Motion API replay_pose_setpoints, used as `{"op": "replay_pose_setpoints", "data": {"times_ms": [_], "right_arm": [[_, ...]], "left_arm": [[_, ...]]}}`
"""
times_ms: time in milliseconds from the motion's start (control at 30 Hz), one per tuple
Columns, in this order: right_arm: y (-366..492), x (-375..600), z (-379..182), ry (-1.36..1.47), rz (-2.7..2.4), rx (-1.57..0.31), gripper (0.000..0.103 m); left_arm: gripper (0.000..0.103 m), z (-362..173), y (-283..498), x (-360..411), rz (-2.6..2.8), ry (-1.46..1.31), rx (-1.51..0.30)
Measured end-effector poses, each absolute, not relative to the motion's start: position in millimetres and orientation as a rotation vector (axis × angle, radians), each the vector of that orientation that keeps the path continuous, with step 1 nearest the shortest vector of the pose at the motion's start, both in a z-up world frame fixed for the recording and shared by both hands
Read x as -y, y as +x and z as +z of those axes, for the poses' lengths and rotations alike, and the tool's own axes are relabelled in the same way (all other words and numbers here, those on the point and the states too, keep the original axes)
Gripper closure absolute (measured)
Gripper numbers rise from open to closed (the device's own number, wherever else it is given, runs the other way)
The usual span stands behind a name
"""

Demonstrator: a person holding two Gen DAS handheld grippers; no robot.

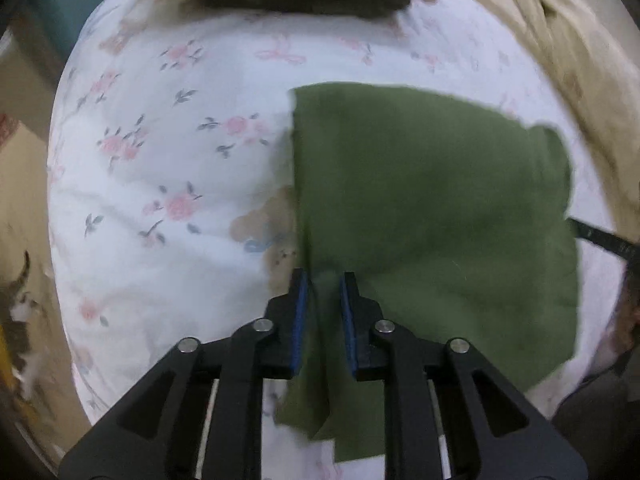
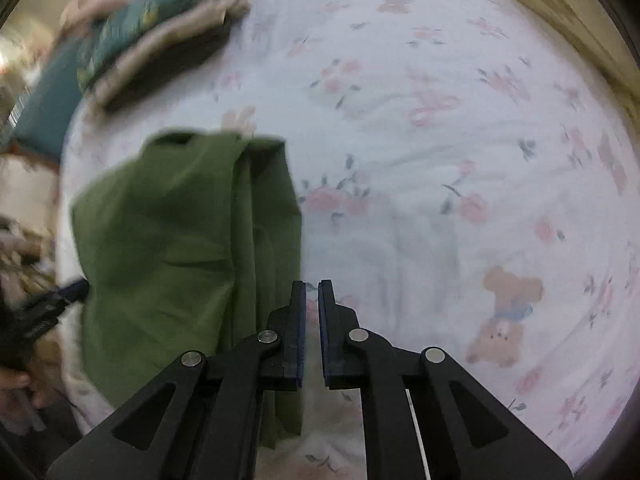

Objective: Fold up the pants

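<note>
Left hand-held gripper: I am spreading its jaws around a green pants edge, not pinching.
Right hand-held gripper: I am holding it barely parted, empty, pants just left of it.

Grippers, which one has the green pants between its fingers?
The left black gripper: the green cloth pants pass between its fingers. The right black gripper has none; pants lie beside it.

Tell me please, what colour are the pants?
Olive green pants, clearest in the left wrist view.
</note>
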State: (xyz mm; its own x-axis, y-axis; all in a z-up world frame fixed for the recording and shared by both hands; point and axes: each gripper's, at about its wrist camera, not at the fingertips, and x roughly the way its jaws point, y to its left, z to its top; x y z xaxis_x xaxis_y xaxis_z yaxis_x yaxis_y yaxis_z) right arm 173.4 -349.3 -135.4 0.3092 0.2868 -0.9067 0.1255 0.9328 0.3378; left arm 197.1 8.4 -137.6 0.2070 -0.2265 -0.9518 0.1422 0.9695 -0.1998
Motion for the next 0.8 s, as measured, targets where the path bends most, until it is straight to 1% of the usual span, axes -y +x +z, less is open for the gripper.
{"op": "replay_pose_setpoints", "data": {"times_ms": [33, 67, 100, 133, 167, 200, 233, 333, 467, 500, 533, 600, 667, 700, 767, 800], "right_arm": [[170, 356, -129, 0.408, 0.118, -1.232, 0.095], [166, 360, -123, 0.441, 0.143, -1.196, 0.094], [162, 363, -119, 0.464, 0.168, -1.162, 0.091], [160, 365, -116, 0.483, 0.192, -1.141, 0.075], [159, 366, -115, 0.514, 0.218, -1.128, 0.045], [158, 367, -117, 0.557, 0.252, -1.116, 0.031], [157, 365, -118, 0.582, 0.270, -1.113, 0.021], [164, 347, -131, 0.645, 0.343, -1.158, 0.021], [172, 318, -162, 0.565, 0.383, -1.285, 0.021], [171, 313, -171, 0.550, 0.383, -1.317, 0.021], [169, 306, -182, 0.549, 0.399, -1.355, 0.021], [166, 298, -197, 0.553, 0.415, -1.377, 0.021], [167, 296, -199, 0.575, 0.423, -1.340, 0.019], [167, 294, -199, 0.590, 0.425, -1.316, 0.019], [164, 286, -202, 0.614, 0.434, -1.274, 0.025], [163, 278, -203, 0.634, 0.456, -1.255, 0.030]], "left_arm": [[0.068, -132, 197, -14, -0.249, -0.084, -1.320], [0.060, -125, 196, -22, -0.224, -0.095, -1.291], [0.043, -120, 195, -28, -0.195, -0.113, -1.261], [0.027, -114, 193, -35, -0.175, -0.149, -1.224], [0.021, -109, 190, -40, -0.180, -0.191, -1.190], [0.013, -108, 190, -42, -0.206, -0.224, -1.175], [0.010, -110, 191, -41, -0.240, -0.242, -1.185], [0.010, -131, 193, -31, -0.299, -0.238, -1.271], [0.009, -174, 188, -10, -0.402, -0.244, -1.423], [0.004, -179, 186, -6, -0.422, -0.235, -1.432], [0.001, -180, 183, -2, -0.438, -0.210, -1.404], [0.002, -179, 182, 3, -0.467, -0.186, -1.384], [0.007, -178, 185, 5, -0.491, -0.207, -1.381], [0.017, -179, 186, 6, -0.497, -0.216, -1.386], [0.052, -176, 187, 16, -0.538, -0.210, -1.383], [0.068, -174, 185, 24, -0.569, -0.183, -1.380]]}}
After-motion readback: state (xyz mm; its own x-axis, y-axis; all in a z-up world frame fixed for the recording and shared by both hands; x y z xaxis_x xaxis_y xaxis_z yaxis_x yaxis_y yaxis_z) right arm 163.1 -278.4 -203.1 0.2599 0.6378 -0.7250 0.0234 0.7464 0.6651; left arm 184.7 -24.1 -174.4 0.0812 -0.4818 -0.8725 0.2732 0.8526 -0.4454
